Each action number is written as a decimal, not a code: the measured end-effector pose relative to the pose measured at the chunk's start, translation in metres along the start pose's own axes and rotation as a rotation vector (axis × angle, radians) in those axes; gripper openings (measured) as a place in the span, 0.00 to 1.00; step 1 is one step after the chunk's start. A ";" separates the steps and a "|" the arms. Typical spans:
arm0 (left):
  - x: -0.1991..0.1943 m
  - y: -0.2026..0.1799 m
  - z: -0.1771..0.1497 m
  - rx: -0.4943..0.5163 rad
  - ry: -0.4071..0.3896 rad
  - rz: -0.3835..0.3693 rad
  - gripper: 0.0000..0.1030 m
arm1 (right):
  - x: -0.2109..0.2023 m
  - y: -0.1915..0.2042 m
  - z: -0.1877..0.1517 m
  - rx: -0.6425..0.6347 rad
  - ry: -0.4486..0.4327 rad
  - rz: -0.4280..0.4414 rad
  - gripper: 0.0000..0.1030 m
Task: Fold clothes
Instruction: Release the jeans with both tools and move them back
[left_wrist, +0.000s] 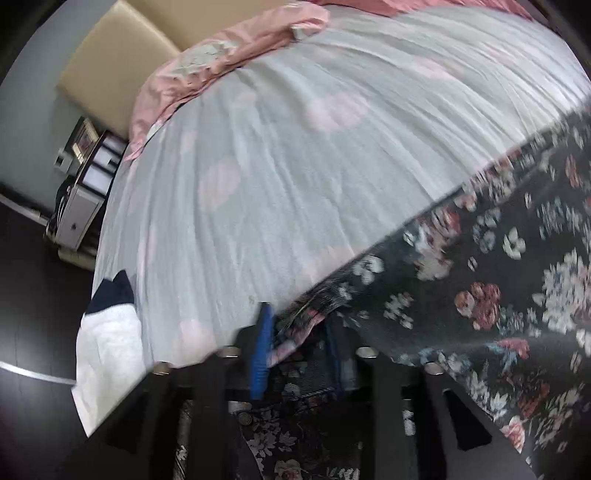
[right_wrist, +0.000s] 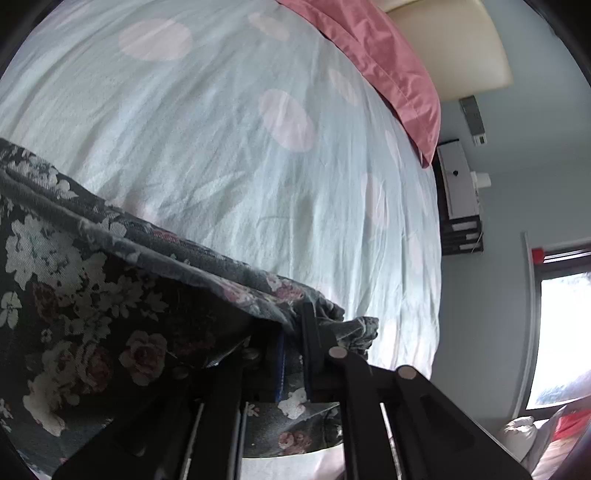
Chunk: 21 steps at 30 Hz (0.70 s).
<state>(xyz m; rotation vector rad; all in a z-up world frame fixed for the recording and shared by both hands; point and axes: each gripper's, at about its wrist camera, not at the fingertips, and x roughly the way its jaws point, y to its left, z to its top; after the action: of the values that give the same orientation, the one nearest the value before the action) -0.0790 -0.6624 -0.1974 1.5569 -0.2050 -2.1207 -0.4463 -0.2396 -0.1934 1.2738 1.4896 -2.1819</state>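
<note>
A dark floral garment (left_wrist: 480, 295) lies spread over the pale blue sheet (left_wrist: 295, 166) with pink dots, filling the lower right of the left wrist view. My left gripper (left_wrist: 298, 350) stands open at the garment's near edge; the cloth lies loosely between its blue pads (left_wrist: 260, 350). In the right wrist view the same garment (right_wrist: 74, 277) fills the lower left. My right gripper (right_wrist: 295, 365) is shut on a bunched corner of it, and a tuft of cloth sticks out past the right finger (right_wrist: 314, 343).
A white piece of clothing with navy trim (left_wrist: 107, 339) lies at the bed's left edge. Pink bedding (right_wrist: 388, 66) and a cream headboard (right_wrist: 450, 48) are at the far end. A nightstand (left_wrist: 85, 192) stands beside the bed; a window (right_wrist: 561, 332) is at the right.
</note>
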 end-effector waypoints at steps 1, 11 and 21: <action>-0.004 0.006 0.001 -0.030 -0.011 -0.005 0.48 | -0.005 -0.004 -0.002 0.025 -0.008 0.017 0.16; -0.082 0.073 -0.034 -0.294 -0.085 -0.058 0.62 | -0.083 -0.045 -0.044 0.371 -0.103 0.326 0.49; -0.123 0.087 -0.165 -0.654 -0.090 -0.158 0.63 | -0.164 0.036 -0.161 0.678 -0.174 0.788 0.49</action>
<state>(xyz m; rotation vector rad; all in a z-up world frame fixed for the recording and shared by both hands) 0.1278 -0.6518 -0.1136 1.1132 0.5477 -2.0747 -0.2401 -0.1676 -0.1139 1.4426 0.0699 -2.1541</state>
